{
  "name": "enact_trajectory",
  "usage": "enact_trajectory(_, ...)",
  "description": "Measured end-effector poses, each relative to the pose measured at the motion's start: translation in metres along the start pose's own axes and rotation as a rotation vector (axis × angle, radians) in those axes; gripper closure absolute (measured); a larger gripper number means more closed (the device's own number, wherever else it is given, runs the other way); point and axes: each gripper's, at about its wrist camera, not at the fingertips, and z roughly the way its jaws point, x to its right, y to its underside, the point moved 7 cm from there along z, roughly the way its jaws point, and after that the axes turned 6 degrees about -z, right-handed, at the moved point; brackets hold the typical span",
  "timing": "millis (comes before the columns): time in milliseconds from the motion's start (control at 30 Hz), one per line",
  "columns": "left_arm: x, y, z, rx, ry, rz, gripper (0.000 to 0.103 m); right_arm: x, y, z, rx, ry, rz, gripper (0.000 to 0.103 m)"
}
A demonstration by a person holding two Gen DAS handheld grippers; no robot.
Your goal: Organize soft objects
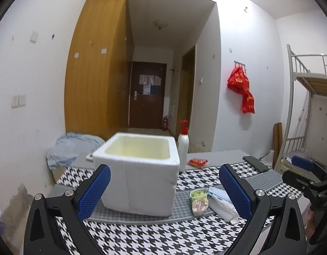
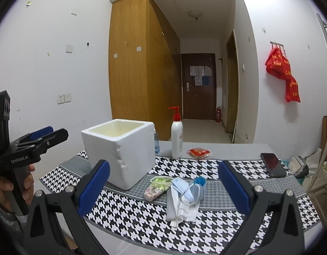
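A white foam box (image 1: 137, 170) (image 2: 120, 150) stands open-topped on the houndstooth table cloth (image 1: 154, 235) (image 2: 206, 231). Right of it lie a small patterned pouch (image 1: 198, 201) (image 2: 158, 184), blue face masks (image 1: 218, 193) (image 2: 190, 188) and white folded masks (image 1: 224, 209) (image 2: 180, 209). My left gripper (image 1: 164, 189) is open, hovering in front of the box with nothing between its fingers. My right gripper (image 2: 163, 189) is open too, above the pile of soft things. The left gripper (image 2: 48, 135) also shows at the left of the right wrist view, held by a hand (image 2: 6, 189).
A white pump bottle (image 1: 183, 146) (image 2: 177, 136) with a red top stands behind the box. A red packet (image 1: 197, 162) (image 2: 199, 152) and a black phone (image 1: 255, 163) (image 2: 273, 164) lie further back. A blue cloth (image 1: 69, 146) sits at the left. A bunk bed (image 1: 308, 97) stands right.
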Motion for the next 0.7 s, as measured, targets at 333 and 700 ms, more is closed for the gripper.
enact_trajectory(333,-0.002,0.026,0.003,-0.006,0.007,-0.006,0.001,0.008,0.023,0.011,-0.048,0.006,0.035,0.000)
enact_trajectory(700,0.002,0.047,0.018,-0.076,0.014,-0.003,0.001,0.013,0.045,0.023,-0.104,0.035,0.035,0.000)
